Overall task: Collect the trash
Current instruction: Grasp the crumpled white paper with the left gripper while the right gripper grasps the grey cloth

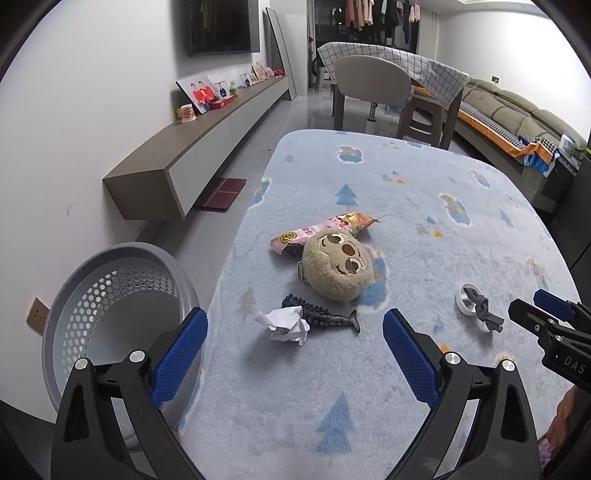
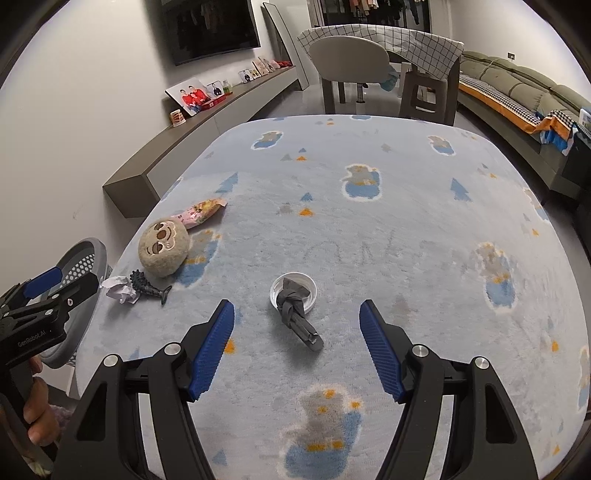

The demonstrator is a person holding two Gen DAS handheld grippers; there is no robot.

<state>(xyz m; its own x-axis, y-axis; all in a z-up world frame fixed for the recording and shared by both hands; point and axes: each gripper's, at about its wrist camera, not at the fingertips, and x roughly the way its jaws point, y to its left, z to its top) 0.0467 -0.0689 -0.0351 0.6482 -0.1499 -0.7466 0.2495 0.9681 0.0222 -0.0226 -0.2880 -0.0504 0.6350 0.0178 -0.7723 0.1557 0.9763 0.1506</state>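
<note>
Pale blue rug at frame centre carries uncollected crumpled paper and snack wrapper, the basket at lower left looks empty, and both left gripper and right gripper hover released, grasping nothing.

Living room, white walls, pale floor.
A rug covers the floor; cabinet and TV at its left edge, sofa right, chair beyond.
</note>
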